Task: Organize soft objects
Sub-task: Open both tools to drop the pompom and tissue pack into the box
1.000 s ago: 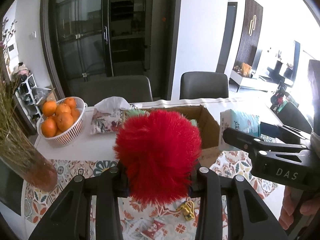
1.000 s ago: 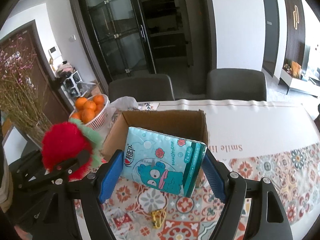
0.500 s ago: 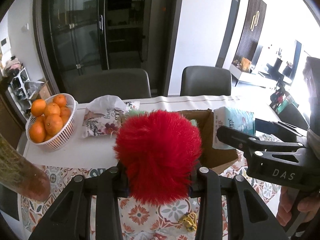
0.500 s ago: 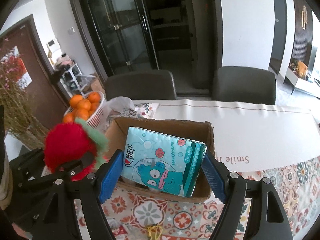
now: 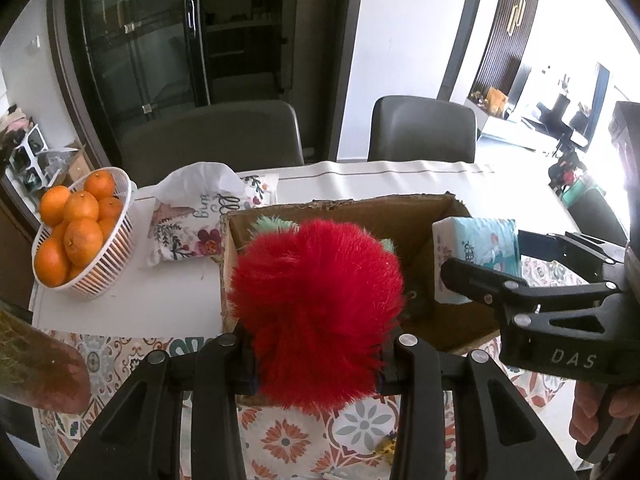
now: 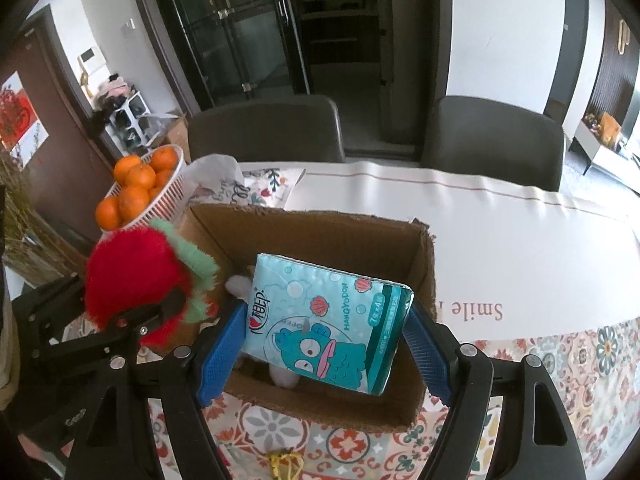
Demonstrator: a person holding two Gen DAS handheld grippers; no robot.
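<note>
Two dark grey chairs [image 6: 494,136] stand at the far side of the table [image 6: 500,240], which has a white runner over a patterned cloth. Behind them are a black glass-door cabinet [image 6: 244,28] and a white wall [image 6: 508,20]; daylight floods in from the right

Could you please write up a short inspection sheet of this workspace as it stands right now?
Surface: table with white runner over patterned cloth.
Job's things: red plush toy and tissue pack, both held above the open cardboard box; something pale lies inside.
Clutter: basket of oranges, floral tissue pouch, small yellow item.
Grippers: left gripper shut on the toy; right gripper shut on the pack.
Cables: nothing seen.
Surroundings: two grey chairs, dark glass cabinet.
</note>
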